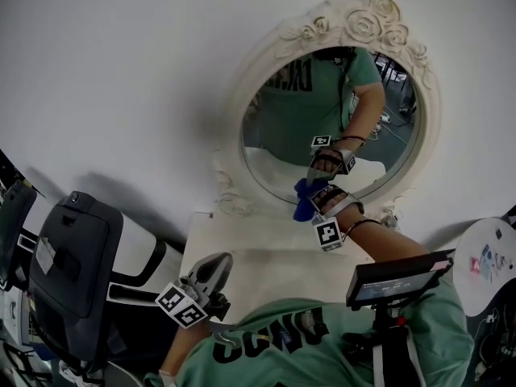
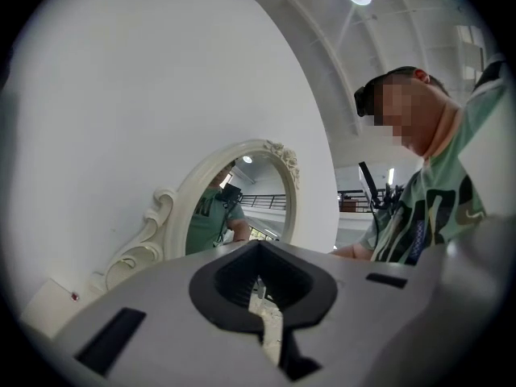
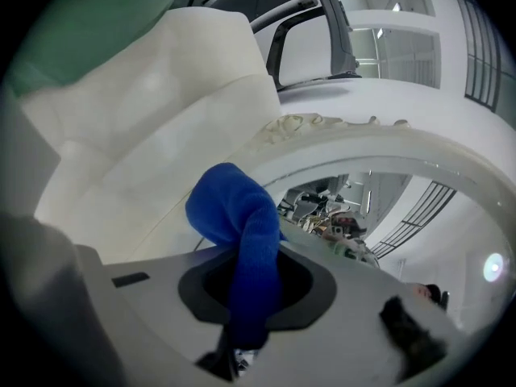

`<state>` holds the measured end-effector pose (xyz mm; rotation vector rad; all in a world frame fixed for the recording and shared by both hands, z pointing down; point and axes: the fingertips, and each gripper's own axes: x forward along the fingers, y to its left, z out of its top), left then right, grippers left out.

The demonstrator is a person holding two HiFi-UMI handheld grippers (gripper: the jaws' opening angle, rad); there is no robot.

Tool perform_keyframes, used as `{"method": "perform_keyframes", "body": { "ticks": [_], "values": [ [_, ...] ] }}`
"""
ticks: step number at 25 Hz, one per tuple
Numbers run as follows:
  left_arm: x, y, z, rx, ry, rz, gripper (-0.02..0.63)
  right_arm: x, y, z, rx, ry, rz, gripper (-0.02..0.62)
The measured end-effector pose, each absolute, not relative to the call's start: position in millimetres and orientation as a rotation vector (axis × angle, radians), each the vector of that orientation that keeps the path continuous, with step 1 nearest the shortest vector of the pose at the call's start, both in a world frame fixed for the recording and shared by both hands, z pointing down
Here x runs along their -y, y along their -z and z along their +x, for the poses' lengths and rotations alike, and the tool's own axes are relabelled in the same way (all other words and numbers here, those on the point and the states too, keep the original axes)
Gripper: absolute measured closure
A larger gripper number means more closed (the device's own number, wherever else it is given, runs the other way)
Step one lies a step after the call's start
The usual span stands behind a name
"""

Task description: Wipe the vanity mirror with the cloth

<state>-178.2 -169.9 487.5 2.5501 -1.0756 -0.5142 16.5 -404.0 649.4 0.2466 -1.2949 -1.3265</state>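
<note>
An oval vanity mirror point(image 1: 339, 127) in an ornate cream frame point(image 1: 355, 18) stands against the white wall on a small white table point(image 1: 258, 256). My right gripper point(image 1: 310, 204) is shut on a blue cloth point(image 1: 304, 197), pressed at the mirror's lower rim; the cloth point(image 3: 238, 216) bulges out between the jaws close to the frame point(image 3: 339, 135). My left gripper point(image 1: 211, 271) hangs low over the table's front left, jaws closed with nothing in them. The left gripper view looks at the mirror point(image 2: 234, 208) from the side.
A black and white machine point(image 1: 72, 256) stands left of the table. A tablet on a stand point(image 1: 399, 276) is at lower right, beside a round white object point(image 1: 484, 264). The mirror reflects a person in a green shirt.
</note>
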Motion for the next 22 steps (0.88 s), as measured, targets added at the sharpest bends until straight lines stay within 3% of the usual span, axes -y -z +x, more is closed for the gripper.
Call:
{"method": "perform_keyframes", "body": {
  "ticks": [11, 22],
  "values": [
    [181, -477, -119, 0.928, 0.502, 2.614, 0.606, 407, -647, 167, 1.212, 1.079, 0.345, 0.546],
    [170, -480, -125, 0.963, 0.508, 2.597, 0.606, 399, -637, 162, 1.234, 1.018, 0.366, 0.546]
  ]
}}
